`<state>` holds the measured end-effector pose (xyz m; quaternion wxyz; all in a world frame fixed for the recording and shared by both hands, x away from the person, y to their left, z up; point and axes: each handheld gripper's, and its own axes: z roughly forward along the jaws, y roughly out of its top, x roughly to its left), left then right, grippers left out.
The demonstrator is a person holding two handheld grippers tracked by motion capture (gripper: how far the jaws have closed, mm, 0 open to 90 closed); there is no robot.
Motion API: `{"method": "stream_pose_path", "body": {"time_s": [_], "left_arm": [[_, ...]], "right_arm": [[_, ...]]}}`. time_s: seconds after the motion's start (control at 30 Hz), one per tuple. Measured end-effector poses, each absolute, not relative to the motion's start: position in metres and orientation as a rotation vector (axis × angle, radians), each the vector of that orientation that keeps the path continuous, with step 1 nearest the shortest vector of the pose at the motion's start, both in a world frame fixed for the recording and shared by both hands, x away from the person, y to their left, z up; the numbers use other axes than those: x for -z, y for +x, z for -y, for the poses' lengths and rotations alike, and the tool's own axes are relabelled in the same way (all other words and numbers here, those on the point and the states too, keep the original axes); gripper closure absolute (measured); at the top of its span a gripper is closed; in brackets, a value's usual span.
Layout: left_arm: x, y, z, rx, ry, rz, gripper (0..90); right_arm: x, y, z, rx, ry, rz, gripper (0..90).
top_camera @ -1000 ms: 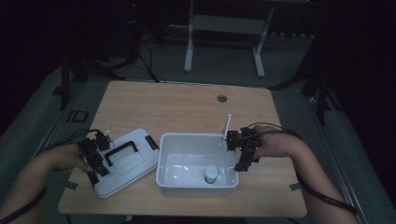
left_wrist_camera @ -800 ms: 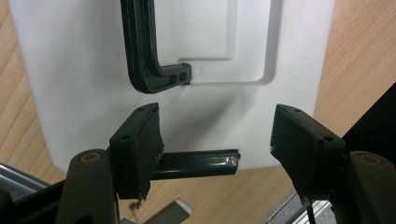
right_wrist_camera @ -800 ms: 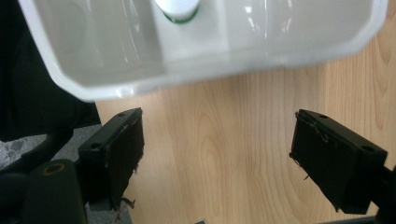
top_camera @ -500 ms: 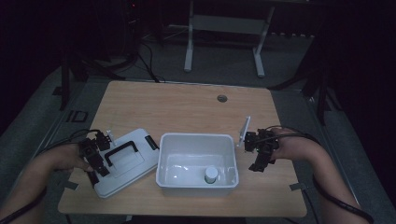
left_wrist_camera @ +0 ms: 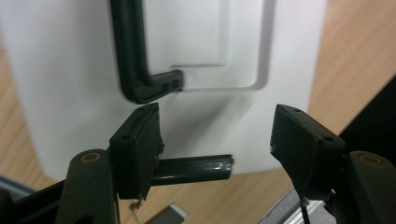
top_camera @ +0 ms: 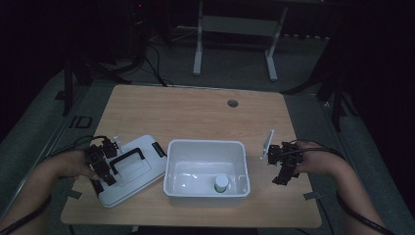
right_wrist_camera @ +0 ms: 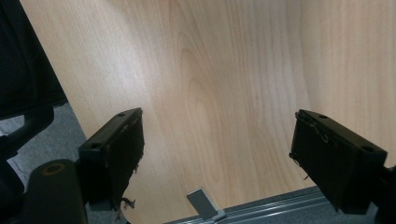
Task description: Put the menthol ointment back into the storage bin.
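The left gripper (top_camera: pixel 103 164) hovered spread over the white lid (top_camera: pixel 128 172) (beside the bin (top_camera: pixel 206 169) on the bench (top_camera: pixel 195 115)). The right gripper (top_camera: pixel 284 164) stood open, empty. Advisable: centre the jaws on the black handle (left_wrist_camera: pixel 133 60) before closing.

The white lid (top_camera: pixel 128 169) lies flat on the desk (top_camera: pixel 195 112), top side up, near the front left corner and turned at a slant to the desk's edge. Its black handle (top_camera: pixel 126 159) lies folded down in a shallow recess, and a black latch (top_camera: pixel 158 148) sits at the end nearest the white bin (top_camera: pixel 205 147). The bin stands open and upright just beside the lid, its corner touching or nearly touching the lid's edge. A small white container (top_camera: pixel 220 183) stands inside it, near its front wall.
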<state>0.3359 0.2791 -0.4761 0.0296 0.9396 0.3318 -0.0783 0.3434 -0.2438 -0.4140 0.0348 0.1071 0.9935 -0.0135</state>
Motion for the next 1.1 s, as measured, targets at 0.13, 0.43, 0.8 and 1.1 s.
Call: {"method": "stream_pose_path", "body": {"time_s": [0.13, 0.43, 0.8, 1.1], "left_arm": [[0.477, 0.339, -0.28, 0.211, 2.91, -1.034, 33.2], [0.48, 0.351, -0.281, 0.158, 2.935, -0.999, 35.2], [0.491, 0.361, -0.272, 0.209, 2.971, -0.97, 61.7], [0.494, 0.36, -0.264, 0.183, 3.014, -0.97, 81.1]], "right_arm": [[0.421, 0.343, 0.25, 0.043, 0.356, -3.066, 16.9], [0.435, 0.342, 0.255, 0.078, 0.387, -3.092, 17.0], [0.437, 0.344, 0.26, 0.07, 0.408, -3.094, 17.1], [0.439, 0.344, 0.262, 0.073, 0.427, -3.083, 17.2]]}}
